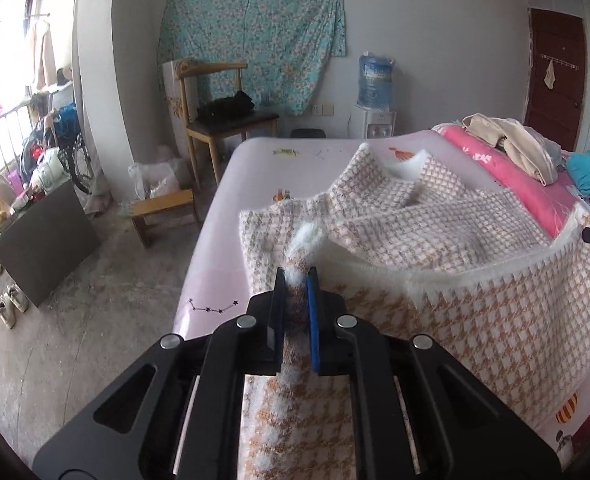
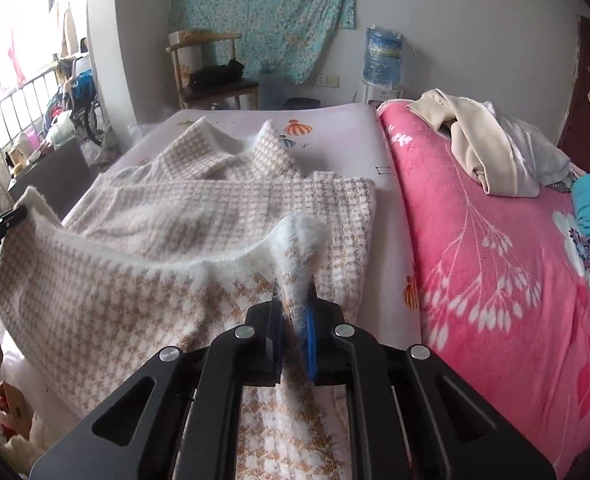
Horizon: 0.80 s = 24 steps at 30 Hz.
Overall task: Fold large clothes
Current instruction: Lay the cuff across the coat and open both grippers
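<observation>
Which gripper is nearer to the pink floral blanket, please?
Right. The right gripper holds the checked garment close beside the pink floral blanket; the left gripper grips its far corner.

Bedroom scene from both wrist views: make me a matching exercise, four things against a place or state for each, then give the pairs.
Things:
1. checked garment
2. beige clothes
3. water bottle
4. black bag

Places or states:
A. on the wooden chair seat
B. pinched along its near edge by the left claw and the right claw
C. on top of the white dispenser by the wall
D. heaped on the pink blanket

Pairs: 1-B, 2-D, 3-C, 4-A
</observation>
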Each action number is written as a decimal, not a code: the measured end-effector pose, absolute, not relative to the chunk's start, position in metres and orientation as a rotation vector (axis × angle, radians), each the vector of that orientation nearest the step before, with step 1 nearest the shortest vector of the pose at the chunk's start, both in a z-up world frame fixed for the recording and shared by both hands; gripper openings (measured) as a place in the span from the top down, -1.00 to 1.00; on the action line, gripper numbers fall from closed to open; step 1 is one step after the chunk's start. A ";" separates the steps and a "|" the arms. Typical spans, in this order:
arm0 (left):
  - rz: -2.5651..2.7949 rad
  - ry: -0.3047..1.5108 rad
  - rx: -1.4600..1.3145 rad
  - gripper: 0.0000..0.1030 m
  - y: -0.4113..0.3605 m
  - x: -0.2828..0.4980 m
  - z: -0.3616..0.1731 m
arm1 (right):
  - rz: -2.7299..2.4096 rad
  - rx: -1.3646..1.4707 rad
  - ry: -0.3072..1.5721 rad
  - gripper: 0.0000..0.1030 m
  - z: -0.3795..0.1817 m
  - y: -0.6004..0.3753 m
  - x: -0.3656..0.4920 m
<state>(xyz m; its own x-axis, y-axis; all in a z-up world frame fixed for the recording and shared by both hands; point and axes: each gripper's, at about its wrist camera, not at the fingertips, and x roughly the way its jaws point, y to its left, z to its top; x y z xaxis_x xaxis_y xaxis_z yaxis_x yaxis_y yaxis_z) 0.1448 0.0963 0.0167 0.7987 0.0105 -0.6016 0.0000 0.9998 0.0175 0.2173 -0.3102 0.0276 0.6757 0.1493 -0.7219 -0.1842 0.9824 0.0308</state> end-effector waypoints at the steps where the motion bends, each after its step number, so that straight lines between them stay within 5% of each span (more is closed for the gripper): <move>1: 0.006 0.666 0.015 0.83 0.097 0.150 0.008 | 0.176 -0.056 0.834 0.83 0.015 -0.308 0.223; 12: 0.039 0.790 0.045 0.77 0.096 0.166 -0.049 | 0.165 -0.081 0.932 0.78 -0.048 -0.299 0.249; 17: 0.025 0.788 0.012 0.68 0.101 0.163 -0.046 | 0.158 -0.029 0.965 0.53 -0.046 -0.309 0.251; 20: 0.051 0.748 -0.008 0.24 0.104 0.151 -0.031 | 0.153 0.020 0.929 0.34 -0.025 -0.320 0.237; 24: -0.014 0.660 -0.056 0.22 0.098 0.121 -0.001 | 0.175 0.061 0.830 0.14 0.011 -0.327 0.206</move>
<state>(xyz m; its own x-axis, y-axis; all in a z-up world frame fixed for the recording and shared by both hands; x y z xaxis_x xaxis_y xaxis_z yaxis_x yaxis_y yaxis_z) 0.1207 0.0976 -0.0012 0.7900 -0.0311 -0.6123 -0.0045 0.9984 -0.0565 0.2065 -0.3266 0.0114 0.6614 0.1783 -0.7285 -0.1307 0.9839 0.1221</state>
